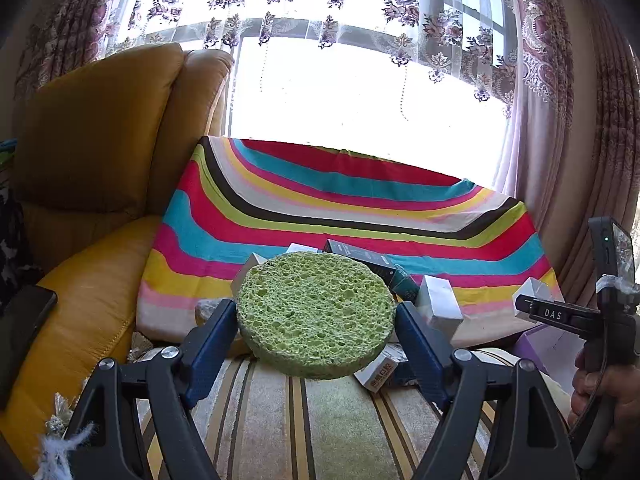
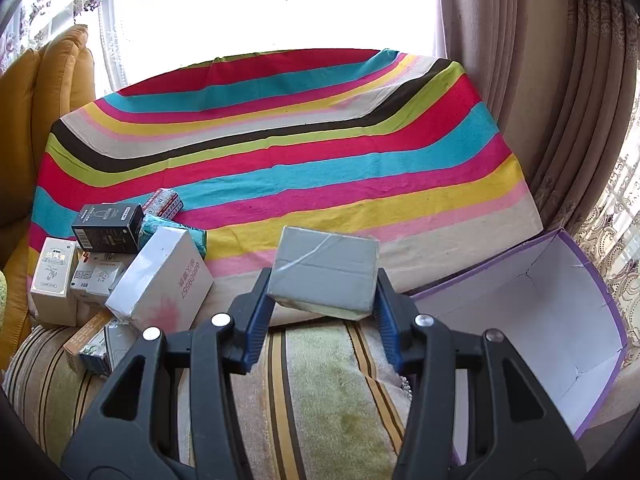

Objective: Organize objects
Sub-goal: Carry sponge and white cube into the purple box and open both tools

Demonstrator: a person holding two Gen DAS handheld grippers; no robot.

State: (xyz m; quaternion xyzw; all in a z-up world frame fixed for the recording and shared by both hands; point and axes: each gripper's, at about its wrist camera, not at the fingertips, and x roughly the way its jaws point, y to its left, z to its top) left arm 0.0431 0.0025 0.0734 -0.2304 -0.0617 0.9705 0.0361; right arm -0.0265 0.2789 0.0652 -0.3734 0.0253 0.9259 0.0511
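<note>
Tools clamp sponge [image 1: 314, 314] and grey box [image 2: 324, 272]; purple-edged carton [image 2: 560, 320] lies open, holding nothing visible.

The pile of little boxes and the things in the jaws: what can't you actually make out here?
- Left wrist view: the green sponge hides most of the box pile behind it.
- Right wrist view: the grey box shows no readable label; its underside is hidden.
- Right wrist view: the purple-edged carton is cut off below by the gripper arm, so part of its floor is unseen.
- Both views: the window is washed out by glare.
</note>
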